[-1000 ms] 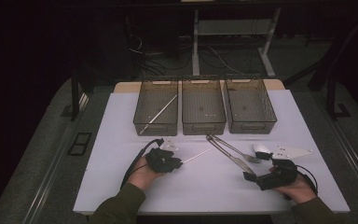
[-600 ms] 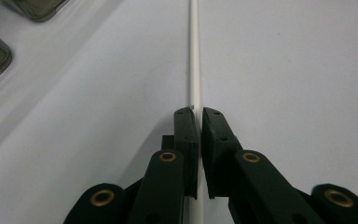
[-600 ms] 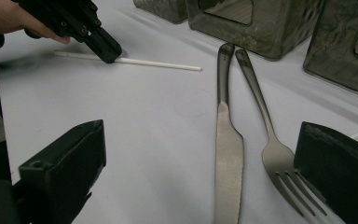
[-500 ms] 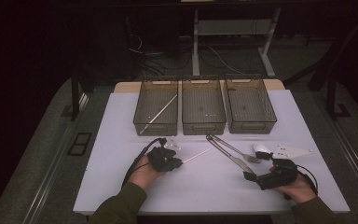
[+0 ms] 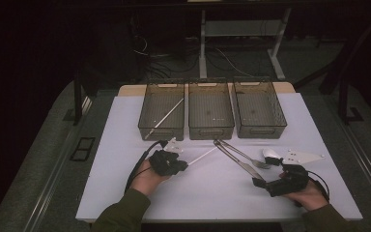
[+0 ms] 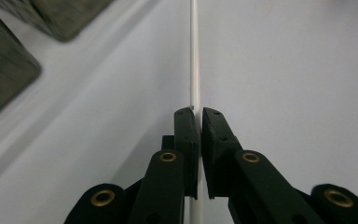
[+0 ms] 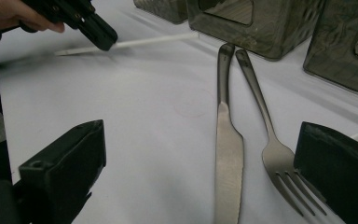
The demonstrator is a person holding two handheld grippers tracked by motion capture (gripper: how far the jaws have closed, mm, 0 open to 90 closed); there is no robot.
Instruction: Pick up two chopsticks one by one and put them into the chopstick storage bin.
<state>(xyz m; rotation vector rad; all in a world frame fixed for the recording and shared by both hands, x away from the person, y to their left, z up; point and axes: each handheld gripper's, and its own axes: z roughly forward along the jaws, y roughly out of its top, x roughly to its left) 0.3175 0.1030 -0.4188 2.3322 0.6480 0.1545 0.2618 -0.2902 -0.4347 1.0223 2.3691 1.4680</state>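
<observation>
I have the white stick (image 6: 195, 70) lying on the table (image 5: 125, 145) in front of the left bin (image 5: 163, 110), pinched near its end by my left gripper (image 6: 198, 114). My right gripper (image 7: 200, 154) rests wide open, empty, with the knife (image 7: 227, 140) and fork (image 7: 270, 144) lying between its jaws.

Olive-green sleeves (image 5: 125, 210); black jaws with brass-ringed screws, black trailing cables
</observation>
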